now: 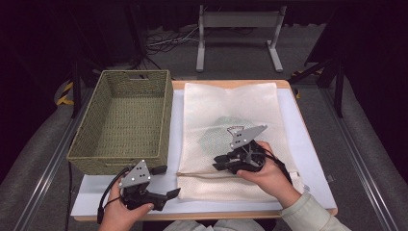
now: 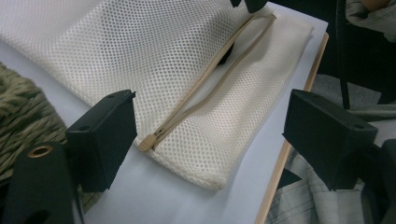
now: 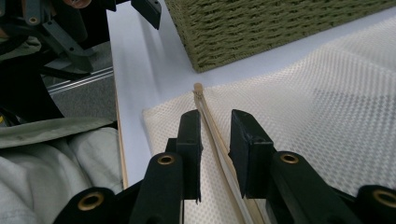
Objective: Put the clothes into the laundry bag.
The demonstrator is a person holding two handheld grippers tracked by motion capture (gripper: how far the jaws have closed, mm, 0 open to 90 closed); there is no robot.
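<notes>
The mesh bag (image 1: pixel 231 139) lies flat on the table (image 1: pixel 308 144), right of the basket (image 1: pixel 122 120). Its zipper (image 3: pixel 210 116) runs along the near edge, straight between the narrowly parted jaws of my right gripper (image 3: pixel 215 140), which straddle it without clamping. My right hand (image 1: pixel 269 175) lies low on the bag, pointing left. My left gripper (image 2: pixel 210 135) hovers at the table's near-left corner, jaws wide and empty, aimed at the zipper's pull (image 2: pixel 147 142).

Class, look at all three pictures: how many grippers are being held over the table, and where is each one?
2. The left gripper sits near the table's front edge, below the woven basket, jaws wide apart. The right gripper is on the mesh bag, jaws straddling its zipper.
</notes>
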